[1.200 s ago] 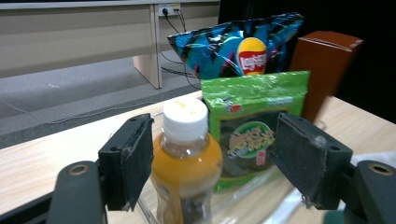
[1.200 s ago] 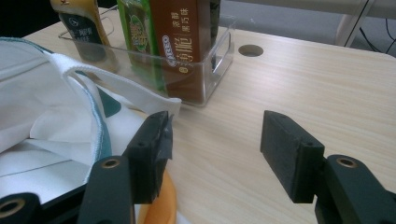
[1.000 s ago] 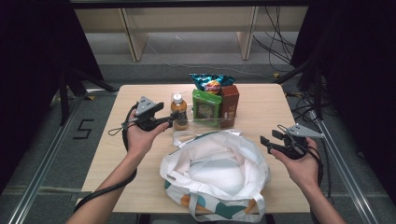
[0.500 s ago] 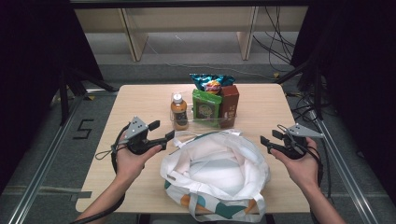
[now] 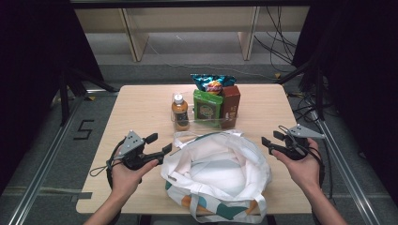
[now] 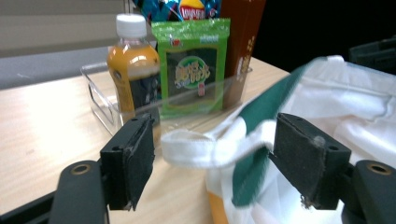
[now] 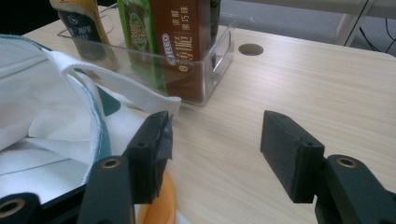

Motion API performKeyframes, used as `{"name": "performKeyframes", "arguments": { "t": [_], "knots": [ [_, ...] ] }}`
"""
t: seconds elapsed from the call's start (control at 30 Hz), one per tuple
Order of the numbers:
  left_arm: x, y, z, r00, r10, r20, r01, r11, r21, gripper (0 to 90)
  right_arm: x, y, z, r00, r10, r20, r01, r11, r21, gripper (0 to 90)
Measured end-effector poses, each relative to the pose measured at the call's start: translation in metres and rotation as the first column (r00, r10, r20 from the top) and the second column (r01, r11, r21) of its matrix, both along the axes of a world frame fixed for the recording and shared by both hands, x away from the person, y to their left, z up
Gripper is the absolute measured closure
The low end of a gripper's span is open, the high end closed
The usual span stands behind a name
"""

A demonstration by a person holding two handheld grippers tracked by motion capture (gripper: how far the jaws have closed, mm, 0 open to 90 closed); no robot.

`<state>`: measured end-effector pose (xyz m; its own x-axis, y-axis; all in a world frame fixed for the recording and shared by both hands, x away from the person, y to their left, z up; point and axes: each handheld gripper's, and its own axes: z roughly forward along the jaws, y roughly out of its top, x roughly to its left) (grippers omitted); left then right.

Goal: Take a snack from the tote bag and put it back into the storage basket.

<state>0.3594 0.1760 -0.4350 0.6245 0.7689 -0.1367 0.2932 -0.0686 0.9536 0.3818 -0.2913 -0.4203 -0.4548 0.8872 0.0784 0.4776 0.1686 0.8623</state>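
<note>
Tongs on the left [image 5: 157,145] stand wide with nothing pressed between the pads, and in the left gripper view the white strap [image 6: 205,144] of the tote bag [image 5: 220,178] runs crosswise through the gap between the 2 pads [image 6: 137,154], touching neither as far as the picture tells. That strap is the relation the next move likely turns on: it lies just ahead of the left tongs, its long axis running left to right across the jaw line, so a short push forward and a squeeze should catch it. The right tongs [image 5: 272,140] are also wide and hold nothing; in the right gripper view the other strap [image 7: 116,84] loops off to the left of the pads, beside rather than between them, so the left hand [image 5: 126,176] looks the nearer to a grip. The bag sits open at the near middle of the surface [image 5: 141,108], with the clear tray [image 5: 206,123] of a bottle [image 5: 180,111], a green packet [image 5: 206,105] and a brown carton [image 5: 231,104] just beyond its far rim.
</note>
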Motion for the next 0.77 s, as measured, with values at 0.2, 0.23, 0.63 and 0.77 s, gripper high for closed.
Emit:
{"name": "performKeyframes", "arguments": {
  "t": [0.2,0.23,0.63,0.77],
  "knots": [
    [-0.012,0.004,0.000,1.0000,0.001,-0.002,-0.001,1.0000,0.000,28.8,0.001,-0.002,0.000,0.9997,0.010,0.024,-0.009,1.000,-0.025,43.3],
    [-0.015,0.005,-0.001,1.0000,0.002,-0.002,-0.002,1.0000,0.003,28.8,0.001,0.000,-0.001,0.9997,0.007,0.025,-0.007,1.000,-0.006,43.3],
    [-0.024,0.002,-0.008,0.9994,-0.030,-0.018,0.031,0.9995,0.010,29.8,0.001,0.002,-0.003,0.9999,0.000,0.017,0.000,1.000,-0.002,43.2],
    [-0.023,0.002,-0.009,0.9991,-0.034,-0.024,0.034,0.9994,0.007,30.2,0.003,0.000,-0.004,0.9997,0.016,0.021,-0.016,1.000,-0.020,43.0]
  ]
}}
